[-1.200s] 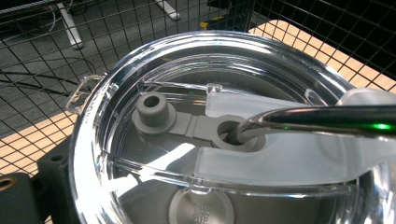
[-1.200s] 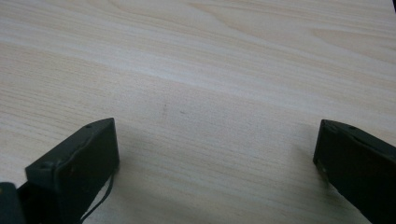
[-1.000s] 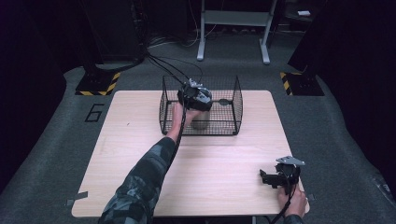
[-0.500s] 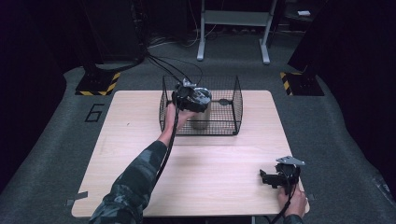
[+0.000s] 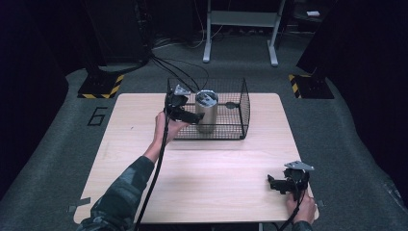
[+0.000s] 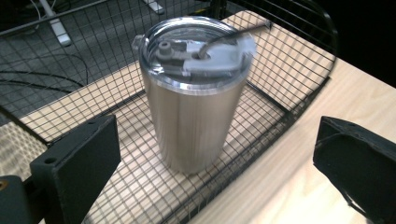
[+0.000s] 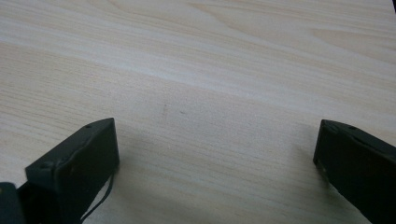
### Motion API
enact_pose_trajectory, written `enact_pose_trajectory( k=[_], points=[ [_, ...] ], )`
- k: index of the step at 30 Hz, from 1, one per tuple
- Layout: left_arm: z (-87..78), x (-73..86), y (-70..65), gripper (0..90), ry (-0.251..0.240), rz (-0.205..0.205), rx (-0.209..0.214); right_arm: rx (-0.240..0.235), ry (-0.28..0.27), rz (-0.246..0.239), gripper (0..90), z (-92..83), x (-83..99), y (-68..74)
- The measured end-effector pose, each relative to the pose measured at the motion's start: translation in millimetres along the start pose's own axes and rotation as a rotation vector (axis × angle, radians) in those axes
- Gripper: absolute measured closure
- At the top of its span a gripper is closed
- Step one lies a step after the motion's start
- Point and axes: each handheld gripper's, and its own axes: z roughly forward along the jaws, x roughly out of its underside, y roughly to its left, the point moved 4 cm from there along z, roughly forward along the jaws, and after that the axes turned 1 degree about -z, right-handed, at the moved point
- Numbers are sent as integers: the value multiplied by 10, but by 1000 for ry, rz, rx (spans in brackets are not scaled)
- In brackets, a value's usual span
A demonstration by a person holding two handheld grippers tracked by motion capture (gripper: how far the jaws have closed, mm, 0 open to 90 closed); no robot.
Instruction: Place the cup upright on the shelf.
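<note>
Your left claw (image 6: pixel 210 154) is spread wide, jaws standing clear on either side of the steel tumbler (image 6: pixel 196 102), gripping nothing. The tumbler stands upright inside the wire basket (image 5: pixel 240 108), just left of the basket's centre in the upper middle of the high view, clear lid (image 6: pixel 198 46) on top. In that view your left claw (image 5: pixel 185 114) sits just beside the tumbler's left flank, over the basket's near-left rim. Your right claw (image 5: pixel 281 184) rests at lower right of the surface (image 5: pixel 216 178), well apart from the work, jaws apart over bare wood. Risks from here, as I judge them: a jaw may catch the basket's mesh and drag the whole basket; the smooth metal wall could slip in a light pinch; a nudge high on the tall body could tip it against the wire; closing on the lid rather than the body might pop it loose
</note>
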Motion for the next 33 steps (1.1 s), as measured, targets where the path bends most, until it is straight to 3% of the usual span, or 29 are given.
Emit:
enact_pose_trajectory(
  k=[2,11,21,27,33],
  points=[
    [-113,27,-10,10,4,19,-1,1,0,0,0,0,0,0],
    [-543,209,-34,10,-17,29,-13,0,0,0,0,0,0,1],
    [-968,723,45,2,4,41,-51,0,0,1,0,0,0,1],
    [-1144,1125,159,2,4,0,-101,0,0,1,0,0,0,1],
    [-1216,1565,325,2,40,-92,-143,1,0,0,0,-1,0,1]
  ],
)
